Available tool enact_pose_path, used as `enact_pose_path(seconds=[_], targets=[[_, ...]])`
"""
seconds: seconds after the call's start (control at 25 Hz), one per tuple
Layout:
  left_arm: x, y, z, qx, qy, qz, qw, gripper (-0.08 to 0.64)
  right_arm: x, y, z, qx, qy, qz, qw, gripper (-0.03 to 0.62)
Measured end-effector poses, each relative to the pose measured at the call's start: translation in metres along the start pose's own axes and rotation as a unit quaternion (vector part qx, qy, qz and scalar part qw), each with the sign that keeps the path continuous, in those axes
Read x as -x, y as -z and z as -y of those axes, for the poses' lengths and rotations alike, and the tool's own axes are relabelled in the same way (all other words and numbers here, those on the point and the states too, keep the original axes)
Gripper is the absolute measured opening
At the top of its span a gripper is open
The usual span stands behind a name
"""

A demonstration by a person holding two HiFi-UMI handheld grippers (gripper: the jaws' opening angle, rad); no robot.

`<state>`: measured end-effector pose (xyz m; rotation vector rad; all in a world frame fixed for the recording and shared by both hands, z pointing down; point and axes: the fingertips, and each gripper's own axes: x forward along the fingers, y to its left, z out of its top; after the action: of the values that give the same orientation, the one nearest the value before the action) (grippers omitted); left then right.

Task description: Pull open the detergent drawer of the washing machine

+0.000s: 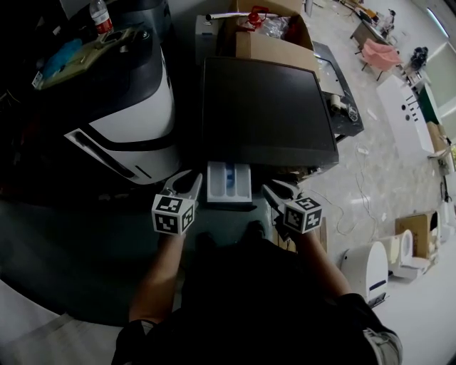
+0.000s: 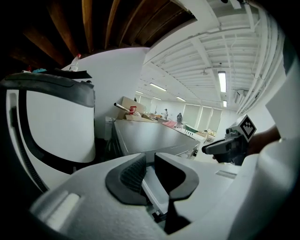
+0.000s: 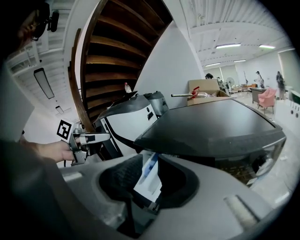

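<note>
The washing machine (image 1: pixel 263 107) has a dark flat top. Its white detergent drawer (image 1: pixel 228 182), with a blue insert, stands pulled out from the front toward me. My left gripper (image 1: pixel 184 184) hangs just left of the drawer, apart from it. Its jaws show a narrow gap with nothing between the pads (image 2: pixel 132 173). My right gripper (image 1: pixel 276 191) hangs just right of the drawer, open and empty. In the right gripper view the drawer (image 3: pixel 149 185) shows beyond the gap of that gripper (image 3: pixel 151 169), and the left gripper (image 3: pixel 89 138) appears at the left.
A white and black rounded machine (image 1: pixel 121 107) stands left of the washer, with a bottle (image 1: pixel 100 16) on it. A cardboard box (image 1: pixel 271 36) sits behind the washer. White appliances (image 1: pixel 367 267) and cables lie on the floor at the right.
</note>
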<state>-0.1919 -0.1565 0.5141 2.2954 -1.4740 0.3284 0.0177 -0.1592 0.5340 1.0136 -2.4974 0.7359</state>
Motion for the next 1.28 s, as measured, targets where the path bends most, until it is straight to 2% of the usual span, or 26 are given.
enact_pose_path(seconds=[0.16,0.32,0.44,0.56,0.64,0.72,0.8,0.88,1.12,1.28], targets=[[-0.013,-0.020,0.008,-0.027,-0.026,0.003,0.9993,0.063,0.000,-0.023,0.007,0.021,-0.036,0.006,0.999,0.102],[-0.028,-0.044,0.024,-0.020,-0.057,0.019,0.9980,0.052,0.002,-0.050,0.022,0.060,-0.085,0.012,0.994,0.081],[-0.038,-0.063,0.040,-0.012,-0.084,0.037,0.9957,0.031,0.005,-0.075,0.036,0.099,-0.132,0.022,0.986,0.044],[-0.045,-0.088,0.059,-0.036,-0.119,0.073,0.9896,0.031,0.013,-0.104,0.051,0.124,-0.182,0.043,0.975,0.004],[-0.045,-0.101,0.072,-0.048,-0.148,0.091,0.9837,0.031,0.018,-0.120,0.060,0.138,-0.211,0.051,0.966,0.003],[-0.042,-0.109,0.084,-0.031,-0.167,0.105,0.9798,0.031,0.023,-0.131,0.071,0.150,-0.230,0.052,0.960,0.003],[-0.038,-0.117,0.096,-0.003,-0.175,0.120,0.9773,0.023,0.027,-0.140,0.081,0.153,-0.243,0.052,0.956,0.002],[-0.033,-0.121,0.107,0.010,-0.179,0.125,0.9758,0.011,0.032,-0.149,0.088,0.155,-0.252,0.057,0.954,0.002],[-0.012,-0.132,0.104,-0.005,-0.213,0.103,0.9716,0.011,0.048,-0.191,0.074,0.166,-0.274,0.098,0.942,0.002],[0.002,-0.158,0.101,-0.011,-0.225,0.122,0.9666,0.009,0.058,-0.211,0.053,0.211,-0.276,0.119,0.930,0.002]])
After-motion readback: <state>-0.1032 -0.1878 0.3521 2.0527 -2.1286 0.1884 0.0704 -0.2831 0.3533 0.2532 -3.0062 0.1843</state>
